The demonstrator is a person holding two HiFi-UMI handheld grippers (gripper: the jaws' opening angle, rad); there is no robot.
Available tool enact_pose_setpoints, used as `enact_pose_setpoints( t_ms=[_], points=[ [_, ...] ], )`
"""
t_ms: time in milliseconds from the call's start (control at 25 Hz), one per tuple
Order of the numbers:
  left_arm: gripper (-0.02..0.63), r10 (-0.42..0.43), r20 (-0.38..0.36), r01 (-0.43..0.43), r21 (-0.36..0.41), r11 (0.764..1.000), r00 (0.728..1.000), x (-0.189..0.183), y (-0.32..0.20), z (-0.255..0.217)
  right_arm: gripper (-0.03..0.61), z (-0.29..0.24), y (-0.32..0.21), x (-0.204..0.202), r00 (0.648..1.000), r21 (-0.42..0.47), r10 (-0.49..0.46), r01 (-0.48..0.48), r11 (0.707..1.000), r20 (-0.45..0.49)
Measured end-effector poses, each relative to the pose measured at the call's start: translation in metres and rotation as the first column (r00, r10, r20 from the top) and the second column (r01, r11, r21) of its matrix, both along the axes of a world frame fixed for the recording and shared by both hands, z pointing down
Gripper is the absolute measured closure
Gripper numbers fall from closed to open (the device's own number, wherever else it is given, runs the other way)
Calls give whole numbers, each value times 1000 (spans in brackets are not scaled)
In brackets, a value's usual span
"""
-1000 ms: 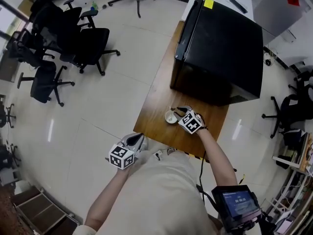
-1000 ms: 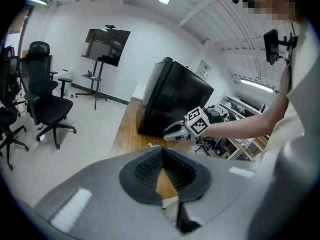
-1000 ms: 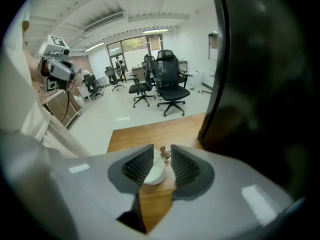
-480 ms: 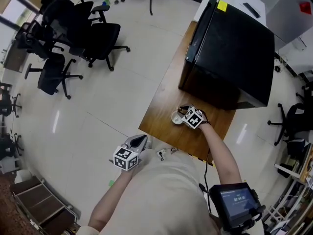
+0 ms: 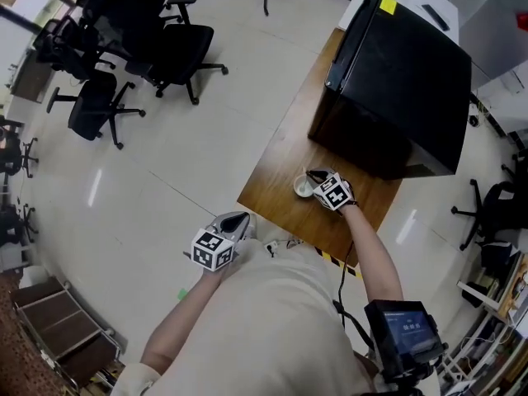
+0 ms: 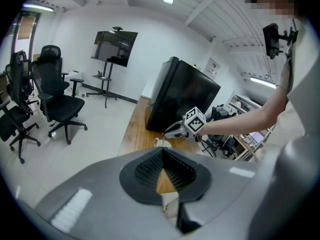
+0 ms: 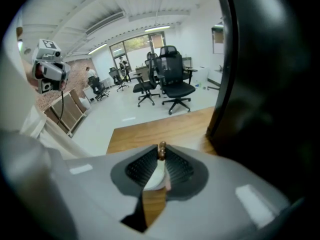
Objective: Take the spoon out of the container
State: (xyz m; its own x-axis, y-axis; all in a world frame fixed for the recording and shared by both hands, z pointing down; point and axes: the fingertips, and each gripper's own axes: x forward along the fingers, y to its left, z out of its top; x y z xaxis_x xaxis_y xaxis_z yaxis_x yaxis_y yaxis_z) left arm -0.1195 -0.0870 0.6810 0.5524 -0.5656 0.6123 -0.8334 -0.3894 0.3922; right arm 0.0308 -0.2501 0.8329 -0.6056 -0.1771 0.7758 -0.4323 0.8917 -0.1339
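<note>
A small white container (image 5: 303,187) stands on the wooden table (image 5: 276,172), near the front of a black cabinet. My right gripper (image 5: 313,176) is right over it. In the right gripper view its jaws are closing, and the brown knobbed end of the spoon (image 7: 161,150) is pinched between the tips, with the white container (image 7: 156,176) just below. My left gripper (image 5: 237,219) hangs off the table's near-left corner, above the floor, shut with nothing in it. The left gripper view shows the right gripper (image 6: 169,132) over the container (image 6: 160,143).
A big black cabinet (image 5: 400,73) fills the far half of the table, close behind the container. Several black office chairs (image 5: 157,52) stand on the pale floor to the left. Yellow-black tape marks the table's near edge (image 5: 330,258).
The head view has shifted slightly. My right gripper has stayed over the container, reaching a little further onto it. The left gripper has hardly moved.
</note>
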Motion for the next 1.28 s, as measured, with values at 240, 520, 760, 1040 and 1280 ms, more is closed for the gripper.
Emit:
enact_pose_setpoints(
  t_ms=[240,520,760,1040,1280],
  points=[
    [627,56,-13,-55,28,998,998,9,-7,-5,532,-40,4,15,984,52,158,-162,985,83],
    [627,140,-21,-139,35,990,990,23,-6,-6,532,-111,13,65,836,1,447,-472,881,318],
    [627,206,-24,-204,49,978,978,37,-7,-10,532,-141,27,134,653,-26,644,-694,720,399],
    [627,240,-20,-240,38,970,970,38,1,-5,532,-91,43,179,424,-115,834,-865,489,354],
    [627,265,-7,-265,32,964,964,51,3,-9,537,-34,44,193,247,-230,904,-912,338,349]
  ],
)
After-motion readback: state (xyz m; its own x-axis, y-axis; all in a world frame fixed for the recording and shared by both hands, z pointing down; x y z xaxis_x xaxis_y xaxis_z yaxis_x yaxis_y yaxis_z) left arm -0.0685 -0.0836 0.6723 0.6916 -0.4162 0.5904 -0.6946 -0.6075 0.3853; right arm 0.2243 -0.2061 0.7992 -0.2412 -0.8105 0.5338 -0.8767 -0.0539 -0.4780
